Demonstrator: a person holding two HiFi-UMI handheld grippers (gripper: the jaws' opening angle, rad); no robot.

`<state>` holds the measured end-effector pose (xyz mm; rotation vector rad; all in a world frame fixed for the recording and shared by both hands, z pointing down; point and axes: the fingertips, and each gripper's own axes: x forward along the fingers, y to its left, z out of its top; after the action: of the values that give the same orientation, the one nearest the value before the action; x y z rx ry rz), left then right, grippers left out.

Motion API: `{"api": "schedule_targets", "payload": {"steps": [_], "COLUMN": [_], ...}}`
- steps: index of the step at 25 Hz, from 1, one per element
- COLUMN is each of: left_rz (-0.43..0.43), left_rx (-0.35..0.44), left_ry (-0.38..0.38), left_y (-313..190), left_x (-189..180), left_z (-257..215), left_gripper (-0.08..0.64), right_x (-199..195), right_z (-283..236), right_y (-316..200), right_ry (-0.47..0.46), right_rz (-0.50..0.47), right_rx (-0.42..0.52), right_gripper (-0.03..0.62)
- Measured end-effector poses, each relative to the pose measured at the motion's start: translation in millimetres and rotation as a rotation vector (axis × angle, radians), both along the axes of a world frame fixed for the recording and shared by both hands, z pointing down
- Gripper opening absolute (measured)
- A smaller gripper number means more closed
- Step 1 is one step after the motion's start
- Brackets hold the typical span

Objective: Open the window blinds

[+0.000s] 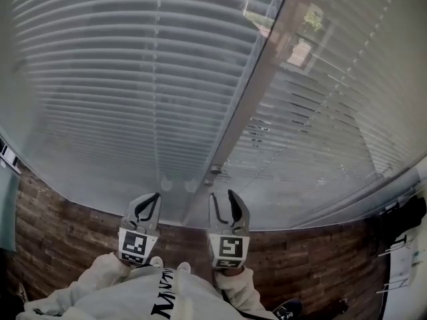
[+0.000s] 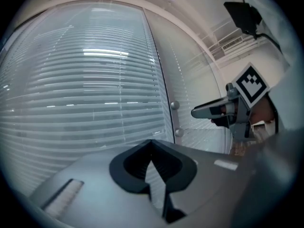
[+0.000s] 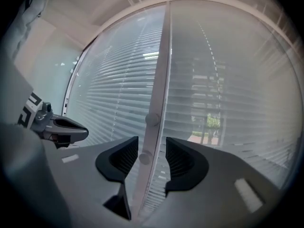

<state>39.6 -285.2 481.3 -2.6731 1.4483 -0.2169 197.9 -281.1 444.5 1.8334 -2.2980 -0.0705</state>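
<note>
Two slatted window blinds hang side by side, split by a pale mullion [image 1: 257,79]. The slats of the left blind [image 1: 120,79] lie close together. Those of the right blind [image 1: 320,132] let a building and greenery show through. Two small round knobs [image 3: 152,119] sit on the mullion. My left gripper [image 1: 156,197] is held level before the left blind, its fingertips meeting and nothing between them [image 2: 152,144]. My right gripper [image 1: 222,195] faces the mullion with jaws apart [image 3: 151,140]; the knobs show through the gap, farther off and untouched.
Below the blinds runs a dark wood-patterned surface [image 1: 67,239]. A white wire rack and a dark object [image 1: 400,245] stand at the far right. The person's pale sleeves and a shoe [image 1: 288,308] show at the bottom edge.
</note>
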Motion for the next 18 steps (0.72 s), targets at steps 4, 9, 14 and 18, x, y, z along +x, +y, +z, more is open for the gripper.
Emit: {"api": "schedule_targets", "payload": {"steps": [4,9,14,18], "left_rz": [0.015,0.023,0.037,0.044], "left_rx": [0.003,0.013,0.016,0.016], "left_ry": [0.01,0.022,0.03,0.039], "left_y": [-6,-15,-24,-31], "left_x": [0,-2,-6,-7], "left_z": [1,0,-1,0], "left_gripper": [0.0,0.0,0.0,0.0], "right_x": [-8,-16,-24,-25], "right_z": [-13,-15,-19,-19], "right_y": [-12,-26,-39,-49], "right_ry": [0.161,0.394,0.521,0.592], "right_rz": [0.018,0.056,0.084,0.098], "right_rx": [0.04,0.057,0.058,0.059], "right_gripper": [0.188,0.212,0.215,0.215]}}
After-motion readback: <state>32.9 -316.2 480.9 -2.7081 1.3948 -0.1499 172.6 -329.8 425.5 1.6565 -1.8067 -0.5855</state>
